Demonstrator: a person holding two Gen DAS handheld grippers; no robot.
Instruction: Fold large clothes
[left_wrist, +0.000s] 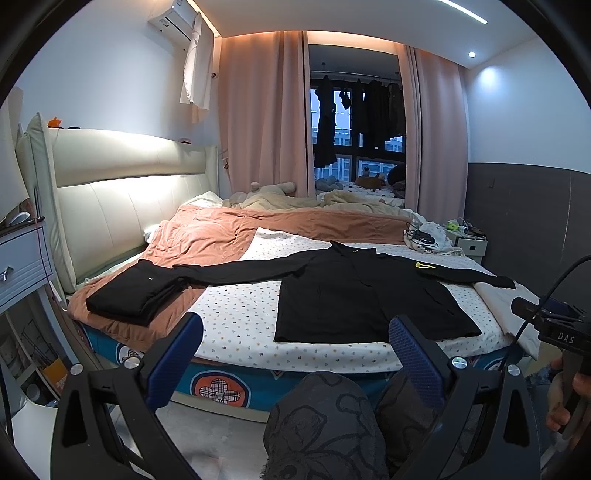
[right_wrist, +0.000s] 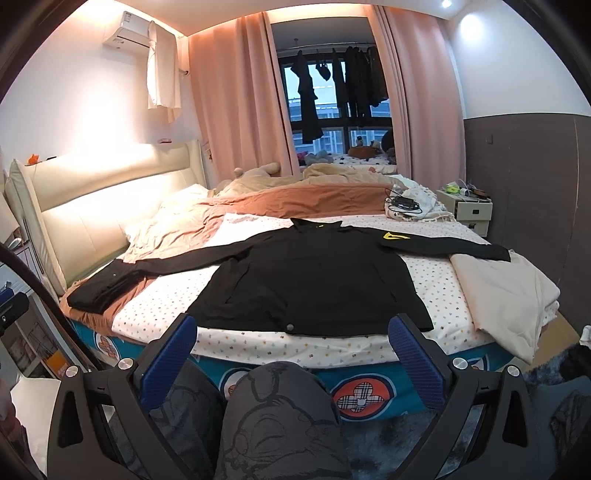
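Note:
A black long-sleeved jacket (left_wrist: 354, 291) (right_wrist: 314, 280) lies spread flat on the dotted white sheet (left_wrist: 236, 314) (right_wrist: 439, 277), both sleeves stretched out sideways, a yellow patch (right_wrist: 395, 236) on its right sleeve. To its left a folded black garment (left_wrist: 129, 291) (right_wrist: 99, 288) rests on the orange blanket. My left gripper (left_wrist: 295, 332) hangs open in front of the bed's near edge, short of the jacket's hem. My right gripper (right_wrist: 291, 334) is likewise open, just before the hem. Neither holds anything.
The person's knees in dark patterned trousers (left_wrist: 325, 424) (right_wrist: 280, 417) sit below the grippers. A folded cream cloth (right_wrist: 506, 288) lies on the bed's right corner. Cables and a bundle (right_wrist: 406, 203) lie at the far right, by a white nightstand (right_wrist: 469, 206). A padded headboard (left_wrist: 122, 192) bounds the left.

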